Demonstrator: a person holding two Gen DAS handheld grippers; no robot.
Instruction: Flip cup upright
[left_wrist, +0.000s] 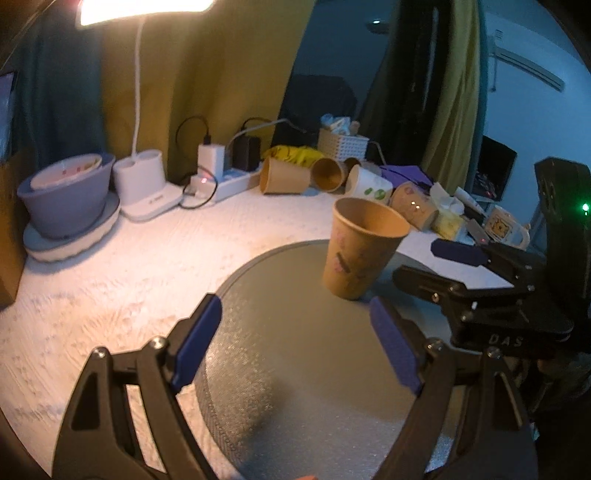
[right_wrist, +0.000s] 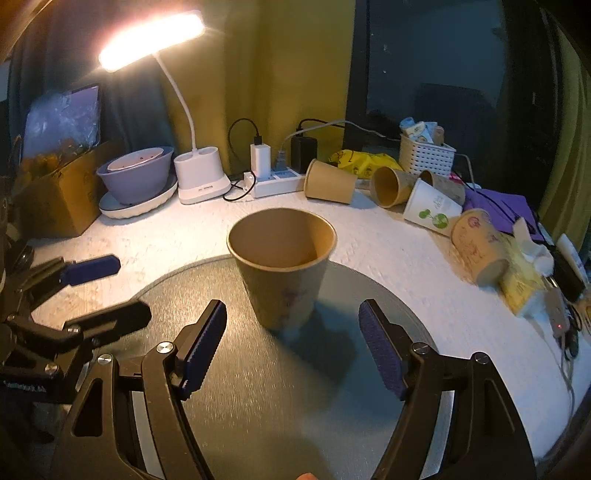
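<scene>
Blue pads fill the foreground for us: our right hand-held gripper (right_wrist: 291, 343) hangs with its fingers spread wide and nothing between them, just short of the brown paper cup (right_wrist: 282, 267). That cup stands upright, mouth up, on the round grey mat (right_wrist: 258, 387), toward the mat's far side, with its shadow thrown toward us. Our left hand-held gripper (left_wrist: 295, 343) is likewise parted and empty, low over the near part of the mat (left_wrist: 295, 369), and from its view the cup (left_wrist: 364, 249) sits ahead and slightly right, free of both sets of fingers. We catch each tool in the other's camera too: the left one at the left edge of the right wrist view, the right one at the right edge of the left wrist view, both apart from the cup. Farther back on the white bench (right_wrist: 388, 251) a lit desk lamp (right_wrist: 199, 177) glows beside a power strip (right_wrist: 277, 182) with chargers plugged in. Several spare paper cups (right_wrist: 391, 186) lie on their sides along the back, a white basket (right_wrist: 426, 155) behind them, and a grey bowl (right_wrist: 135, 177) rests on a plate at the left.
</scene>
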